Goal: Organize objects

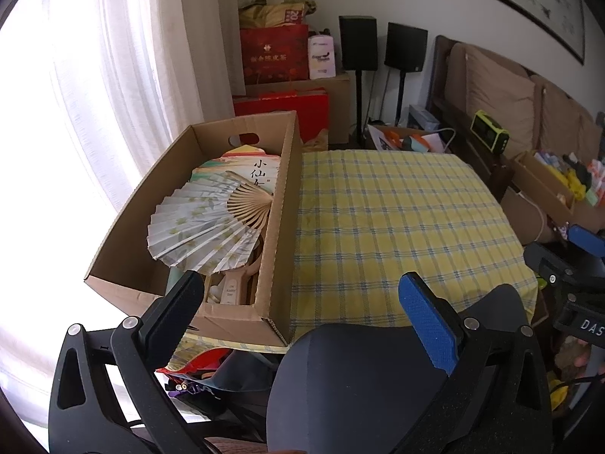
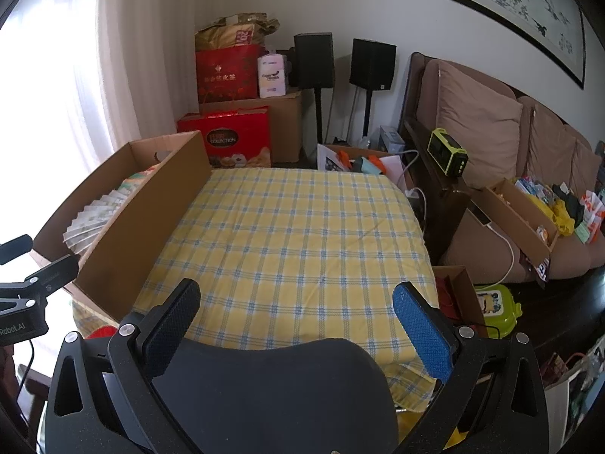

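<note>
A long cardboard box (image 1: 281, 227) stands on the left side of a table with a yellow plaid cloth (image 1: 385, 219); it also shows in the right wrist view (image 2: 143, 219). In it lie an open white paper fan (image 1: 200, 227), a printed flat fan (image 1: 242, 170) and wooden items (image 1: 230, 291). My left gripper (image 1: 302, 302) is open and empty, at the near end of the box. My right gripper (image 2: 297, 310) is open and empty above the cloth's (image 2: 295, 234) near edge.
A dark chair back (image 1: 378, 378) sits just below both grippers. Red gift boxes (image 2: 230, 143), speakers (image 2: 314, 60) and a brown sofa (image 2: 491, 143) with a box of clutter (image 2: 525, 215) lie beyond the table. A curtained window is on the left.
</note>
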The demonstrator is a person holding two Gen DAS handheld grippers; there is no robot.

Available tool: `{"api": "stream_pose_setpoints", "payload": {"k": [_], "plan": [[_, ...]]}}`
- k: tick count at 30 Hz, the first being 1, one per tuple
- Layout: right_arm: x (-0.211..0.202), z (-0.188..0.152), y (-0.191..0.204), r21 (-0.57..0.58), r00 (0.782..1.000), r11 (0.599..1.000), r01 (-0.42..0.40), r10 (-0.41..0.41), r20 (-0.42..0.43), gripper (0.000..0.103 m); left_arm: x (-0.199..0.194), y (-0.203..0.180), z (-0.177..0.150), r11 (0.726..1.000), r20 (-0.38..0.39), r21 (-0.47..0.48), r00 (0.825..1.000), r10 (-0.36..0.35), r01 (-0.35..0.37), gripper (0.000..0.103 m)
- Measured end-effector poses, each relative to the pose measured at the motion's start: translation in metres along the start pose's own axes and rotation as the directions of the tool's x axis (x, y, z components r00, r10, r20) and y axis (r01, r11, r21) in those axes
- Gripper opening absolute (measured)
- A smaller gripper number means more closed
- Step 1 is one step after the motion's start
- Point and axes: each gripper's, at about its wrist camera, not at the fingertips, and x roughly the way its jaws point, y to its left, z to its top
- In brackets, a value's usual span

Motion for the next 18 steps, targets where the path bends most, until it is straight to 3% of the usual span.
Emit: {"api": "stream_pose_setpoints", "payload": {"k": [18], "plan": [[-0.0008, -0.0012, 0.0036, -0.008, 1.0, 1.0, -0.005, 0.005, -0.002, 0.103, -0.0004, -0.0036, -0.0017, 1.0, 0.003, -0.002, 1.0, -0.001, 0.001, 0.103]]}}
